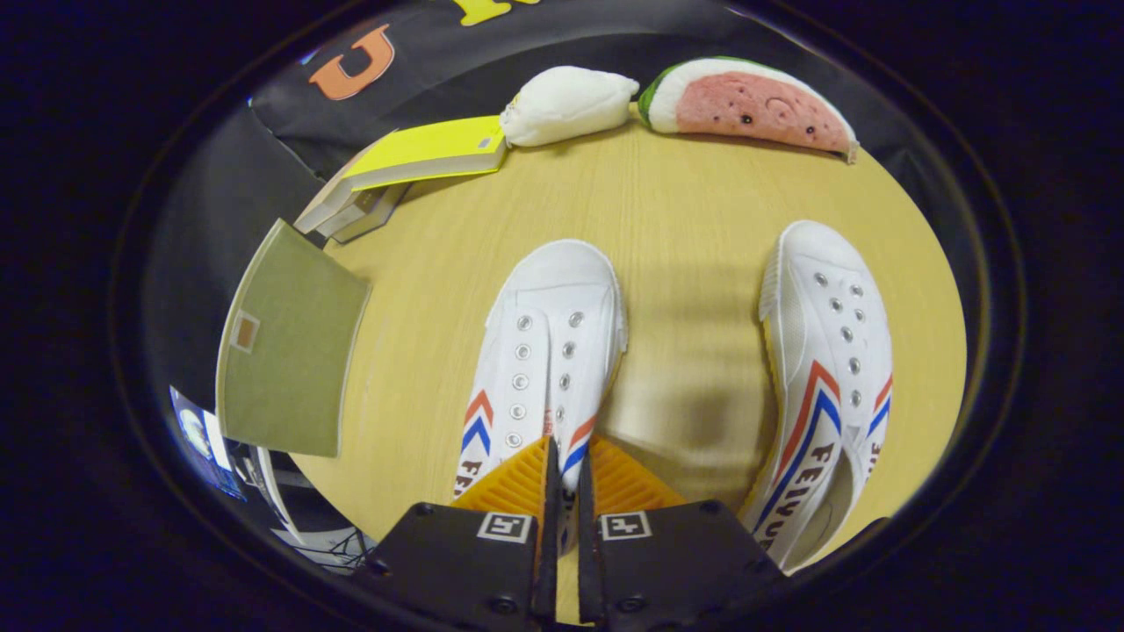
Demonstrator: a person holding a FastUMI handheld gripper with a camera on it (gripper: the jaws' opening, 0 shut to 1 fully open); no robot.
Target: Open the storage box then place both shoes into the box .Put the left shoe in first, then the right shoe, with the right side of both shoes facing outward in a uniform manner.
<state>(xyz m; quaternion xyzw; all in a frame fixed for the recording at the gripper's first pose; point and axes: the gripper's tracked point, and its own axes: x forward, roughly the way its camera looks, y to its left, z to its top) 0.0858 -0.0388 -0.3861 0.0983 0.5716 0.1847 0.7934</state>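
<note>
Two white canvas shoes with red and blue stripes lie on the wooden table (685, 219), toes pointing away from me. My gripper (566, 474) is shut on the heel-end collar of the middle shoe (549, 342), whose thin edge sits pinched between the two fingers. The other shoe (830, 369) lies to the right, apart from the fingers and tilted on its side. An olive green storage box (285, 360) with a small brown tag stands at the table's left edge, left of the held shoe. I cannot tell from here whether it is open.
A stack of books with a yellow cover (421, 154) lies at the far left. A white plush (566, 105) and a watermelon-slice plush (755, 101) sit along the far edge. Bare wood lies between the two shoes.
</note>
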